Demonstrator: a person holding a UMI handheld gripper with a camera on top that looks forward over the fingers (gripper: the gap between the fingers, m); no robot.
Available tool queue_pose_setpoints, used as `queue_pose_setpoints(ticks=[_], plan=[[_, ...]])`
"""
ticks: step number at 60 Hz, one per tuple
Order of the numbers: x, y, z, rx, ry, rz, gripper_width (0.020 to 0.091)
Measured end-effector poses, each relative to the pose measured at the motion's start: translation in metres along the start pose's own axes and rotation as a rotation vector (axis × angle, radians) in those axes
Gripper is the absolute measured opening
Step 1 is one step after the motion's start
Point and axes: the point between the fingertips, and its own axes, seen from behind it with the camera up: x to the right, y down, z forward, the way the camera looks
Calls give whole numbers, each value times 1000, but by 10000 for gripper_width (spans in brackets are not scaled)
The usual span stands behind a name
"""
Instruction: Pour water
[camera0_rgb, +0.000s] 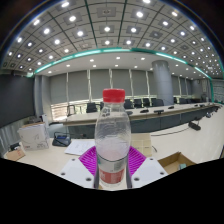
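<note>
**Bottle upright between the fingers, cap on, nothing to pour into in sight**

Starting at the left, a stack of papers or a pale box (33, 136) is sitting on the long light table (205, 145), well apart from the gripper (112, 160), and something dark and flat (61, 141) is lying just beside it. Nearer in, the left pink pad (88, 157) is showing beside the lower body of the water bottle (112, 130), and the right pad (136, 159) is showing on the other side. The fingers are closing in tight against the bottle's sides with no gap visible at either pad, so it looks as if they are pinching it.

The bottle is standing dead centre between the fingers, its long axis running straight up and away from them, the red cap (116, 77) farthest from the gripper. The label is wrapping the lower part. The cap seems to be in place, so pouring cannot be starting yet on this evidence.

Further right, a brown cardboard box (176, 160) is resting near the table edge, and beyond it rows of desks and dark chairs (140, 102) are stretching across the room. No cup or glass is showing, so the direction of the coming tilt cannot be judged.
</note>
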Motion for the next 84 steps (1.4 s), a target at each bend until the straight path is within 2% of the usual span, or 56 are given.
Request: queue_pose_setpoints(ticks=[4, 8, 21, 23, 24, 29, 34, 37, 39, 41, 44, 48, 54, 75, 84], plan=[[24, 25, 3, -37, 31, -30, 365], [44, 72, 17, -89, 60, -42, 366], [77, 145, 17, -186, 91, -113, 367], [78, 153, 16, -195, 90, -118, 374], [79, 149, 15, -164, 88, -118, 370], [80, 151, 15, -150, 94, -102, 382], [80, 150, 14, -141, 95, -100, 502], [81, 154, 16, -169, 101, -106, 575], [78, 155, 12, -191, 96, -101, 697], [75, 155, 7, -203, 88, -93, 872], [76, 152, -3, -223, 99, -84, 829], [80, 148, -14, -253, 142, -80, 869], [65, 140, -47, -296, 180, -69, 856], [-56, 87, -204, -435, 233, -88, 858], [-103, 77, -258, -442, 221, -89, 858]])
